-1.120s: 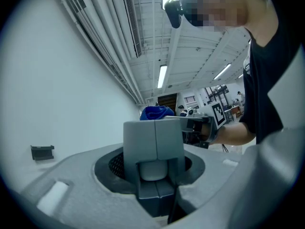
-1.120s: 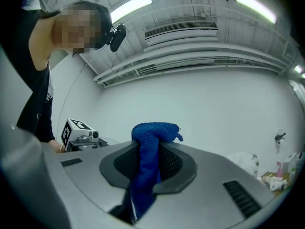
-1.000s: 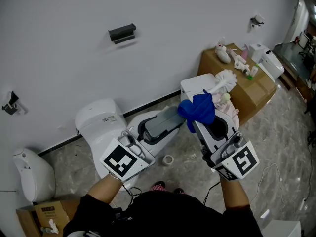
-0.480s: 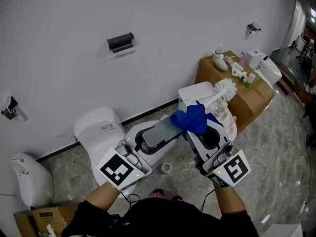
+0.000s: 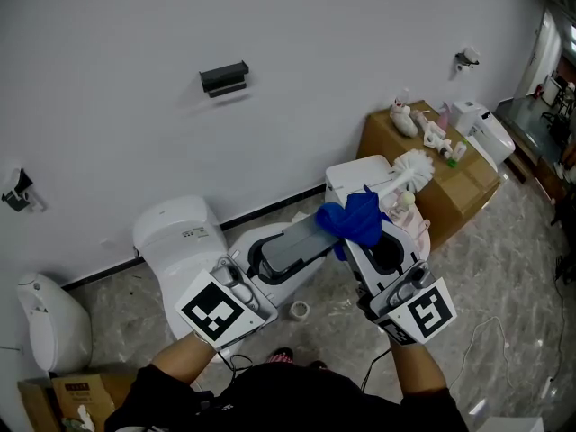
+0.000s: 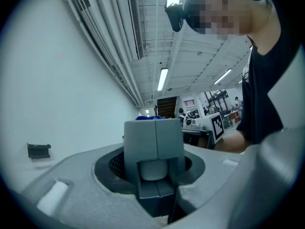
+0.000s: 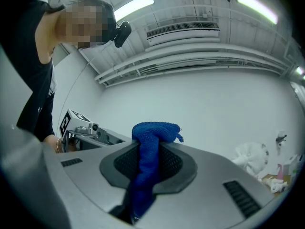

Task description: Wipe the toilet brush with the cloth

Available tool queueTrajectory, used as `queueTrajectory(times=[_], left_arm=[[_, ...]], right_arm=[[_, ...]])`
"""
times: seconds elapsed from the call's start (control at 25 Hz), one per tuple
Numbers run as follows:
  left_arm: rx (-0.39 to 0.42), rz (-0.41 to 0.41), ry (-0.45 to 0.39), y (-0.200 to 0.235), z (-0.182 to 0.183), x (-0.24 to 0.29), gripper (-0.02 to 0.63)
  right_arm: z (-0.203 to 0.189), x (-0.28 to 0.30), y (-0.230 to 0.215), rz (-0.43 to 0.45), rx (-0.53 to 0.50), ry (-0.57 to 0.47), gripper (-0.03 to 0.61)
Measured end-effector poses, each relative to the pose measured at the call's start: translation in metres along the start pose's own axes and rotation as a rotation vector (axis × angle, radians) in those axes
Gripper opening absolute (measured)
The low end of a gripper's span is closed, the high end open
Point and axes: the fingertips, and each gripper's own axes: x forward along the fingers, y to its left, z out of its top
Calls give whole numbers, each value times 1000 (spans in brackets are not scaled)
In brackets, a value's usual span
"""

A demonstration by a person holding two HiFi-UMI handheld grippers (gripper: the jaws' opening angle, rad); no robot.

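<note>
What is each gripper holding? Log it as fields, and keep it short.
left gripper: fingers shut on the toilet brush, at its grey handle
right gripper: fingers shut on the blue cloth
cloth position: bunched over the brush shaft, between the handle and the bristle head
bristle head state: white, uncovered, pointing away from the person

Grey marble floor (image 5: 504,277), white toilet (image 5: 171,232), cardboard box (image 5: 454,196), small tape roll (image 5: 298,310)

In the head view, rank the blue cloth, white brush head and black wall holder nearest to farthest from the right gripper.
1. Blue cloth, clamped in the right gripper.
2. White brush head, just beyond, upper right.
3. Black wall holder, far upper left.
</note>
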Motion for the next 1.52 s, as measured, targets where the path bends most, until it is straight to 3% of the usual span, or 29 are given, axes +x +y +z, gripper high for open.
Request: queueTrajectory(times=[1.52], left_arm=[[-8,-3,-17,-3,6,2,172]], right_arm=[[-6,-10,-49,-118,-31,30,77]])
